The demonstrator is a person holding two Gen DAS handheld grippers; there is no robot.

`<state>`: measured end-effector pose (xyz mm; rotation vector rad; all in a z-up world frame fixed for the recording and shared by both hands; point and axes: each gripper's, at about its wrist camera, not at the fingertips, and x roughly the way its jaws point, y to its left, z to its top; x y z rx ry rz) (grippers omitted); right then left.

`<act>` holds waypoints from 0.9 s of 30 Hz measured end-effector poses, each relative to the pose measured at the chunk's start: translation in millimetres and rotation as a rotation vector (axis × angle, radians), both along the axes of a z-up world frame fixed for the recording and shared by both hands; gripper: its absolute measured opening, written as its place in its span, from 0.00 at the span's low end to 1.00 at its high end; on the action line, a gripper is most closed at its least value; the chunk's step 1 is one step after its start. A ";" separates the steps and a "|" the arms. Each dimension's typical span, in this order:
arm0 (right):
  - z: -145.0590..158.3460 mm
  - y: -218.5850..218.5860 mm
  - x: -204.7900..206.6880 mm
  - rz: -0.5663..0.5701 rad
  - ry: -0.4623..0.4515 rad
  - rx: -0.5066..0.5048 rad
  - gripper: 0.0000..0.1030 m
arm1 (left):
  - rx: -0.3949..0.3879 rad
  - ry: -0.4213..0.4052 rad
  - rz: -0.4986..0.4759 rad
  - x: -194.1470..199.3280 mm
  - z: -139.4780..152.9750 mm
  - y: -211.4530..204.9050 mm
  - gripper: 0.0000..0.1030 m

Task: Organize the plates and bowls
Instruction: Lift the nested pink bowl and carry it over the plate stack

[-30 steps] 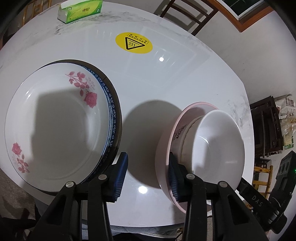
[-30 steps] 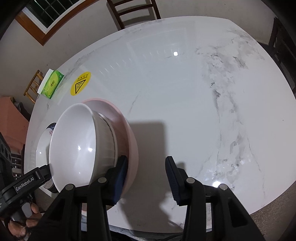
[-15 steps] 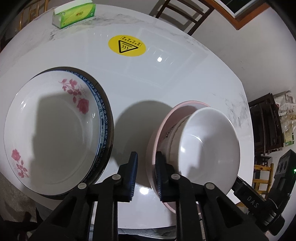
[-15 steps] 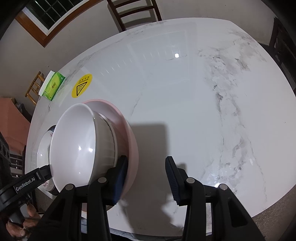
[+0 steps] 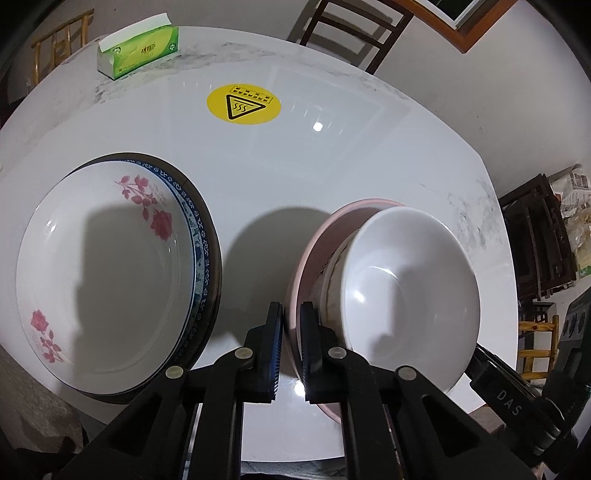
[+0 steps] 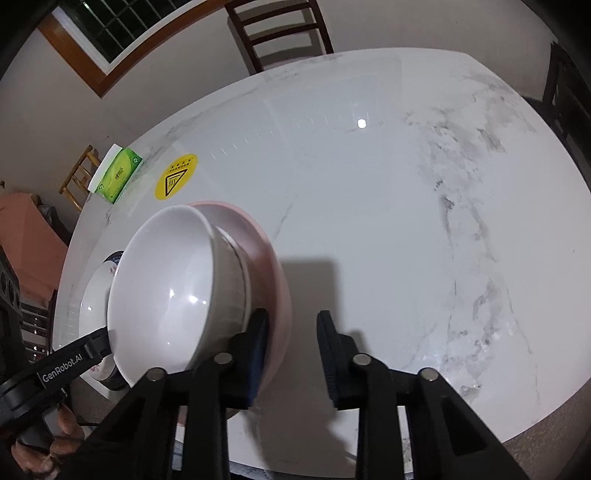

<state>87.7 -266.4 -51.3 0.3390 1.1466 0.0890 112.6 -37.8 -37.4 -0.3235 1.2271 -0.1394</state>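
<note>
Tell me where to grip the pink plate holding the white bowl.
Pinch the pink plate by its thin raised rim at the near edge, from above, one pad inside and one outside: the white bowl fills the middle. The left tongs are shut on that rim; the right tongs are closing, the rim between them.

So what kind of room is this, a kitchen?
More likely a dining room at home. There's a big round marble table with wooden chairs pulled up to it, stacked flowered plates and a tissue box.
</note>
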 end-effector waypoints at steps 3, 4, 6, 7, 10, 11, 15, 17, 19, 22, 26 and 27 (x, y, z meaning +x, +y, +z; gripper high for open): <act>1.3 2.7 0.4 0.008 -0.009 0.005 0.15 | 0.006 -0.004 -0.002 -0.4 0.1 -0.7 0.05; 1.7 3.8 0.5 0.011 -0.012 0.012 0.13 | 0.007 -0.004 -0.004 -0.4 0.3 -0.5 0.05; 2.2 5.1 1.2 0.009 -0.015 0.007 0.13 | 0.010 -0.005 -0.005 -0.6 0.5 -0.7 0.05; 2.1 5.0 1.7 0.007 -0.017 0.011 0.13 | 0.012 -0.007 -0.006 -0.6 0.6 -0.7 0.05; 1.6 3.7 1.5 -0.001 -0.019 0.025 0.13 | 0.016 -0.008 -0.006 -0.4 0.7 -0.7 0.05; 1.6 4.2 1.4 -0.002 -0.021 0.023 0.13 | 0.017 -0.008 -0.008 -0.7 0.8 -0.7 0.05; 1.4 4.0 1.7 -0.011 -0.019 0.029 0.13 | 0.025 -0.011 -0.012 0.2 0.9 -2.0 0.05; 1.3 3.2 2.1 -0.013 -0.018 0.031 0.13 | 0.027 -0.012 -0.013 0.0 1.0 -2.1 0.05; 1.0 2.3 2.0 -0.016 -0.018 0.034 0.13 | 0.025 -0.011 -0.014 0.0 1.0 -1.7 0.05; 1.0 2.1 1.9 -0.017 -0.016 0.032 0.13 | 0.027 -0.013 -0.014 0.4 1.2 -1.8 0.05; 1.3 2.5 2.4 -0.019 -0.012 0.034 0.13 | 0.029 -0.014 -0.016 0.5 1.5 -2.1 0.05; 1.5 2.8 2.5 -0.018 -0.011 0.032 0.13 | 0.030 -0.015 -0.016 0.2 1.5 -2.3 0.05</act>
